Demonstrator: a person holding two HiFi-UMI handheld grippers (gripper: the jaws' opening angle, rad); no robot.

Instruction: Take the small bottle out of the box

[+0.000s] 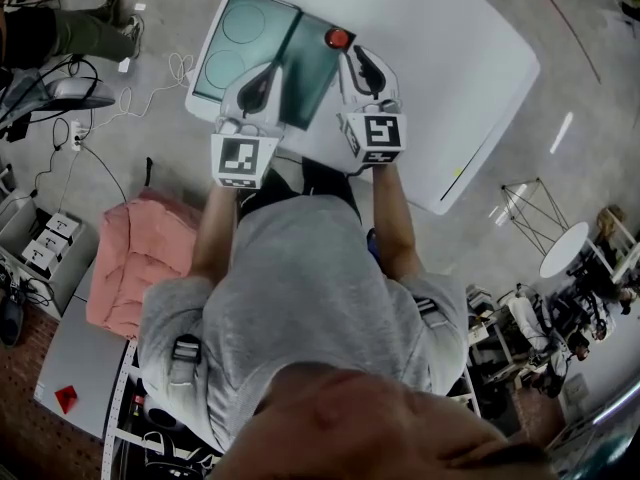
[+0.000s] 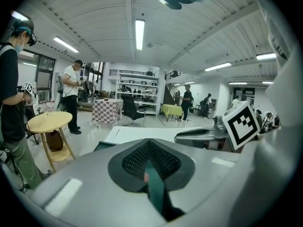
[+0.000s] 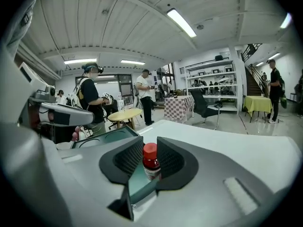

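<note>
Both forearms are stretched forward side by side, the left forearm and the right forearm bare below short sleeves. The left gripper is held sloping slightly downward, its jaws closed on the thin edge of a green lid. The right gripper is held just beside it at a like slope, its jaws parted, nothing pressed between them.
</note>
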